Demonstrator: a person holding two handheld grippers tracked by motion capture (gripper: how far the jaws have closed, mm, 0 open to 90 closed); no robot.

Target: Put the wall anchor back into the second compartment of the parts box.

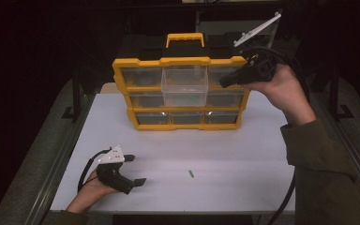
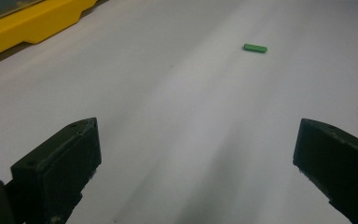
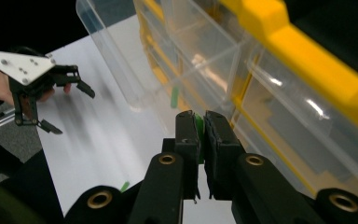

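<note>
Yellow plastic organizer (image 1: 180, 93) with nine clear drawers, top-middle drawer (image 1: 184, 86) pulled out; right gripper (image 3: 201, 130) at two o'clock clamps one flat green strip (image 3: 199, 127); second strip (image 1: 191, 174) on smooth white table (image 1: 243, 154); left gripper (image 1: 133, 169) gapes empty at seven.

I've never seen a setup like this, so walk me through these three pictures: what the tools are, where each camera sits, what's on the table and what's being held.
A person works at a white table with a two-jaw tool in each hand. The high view looks down from above. The other two pictures come from cameras riding on the tools.

The left hand-held gripper rests low on the table, jaws wide open and empty. A small green piece lies on the table ahead of it.

The right hand-held gripper is raised at a yellow drawer organizer, jaws shut on another thin green piece. The clear middle drawer of the top row is pulled out.
</note>
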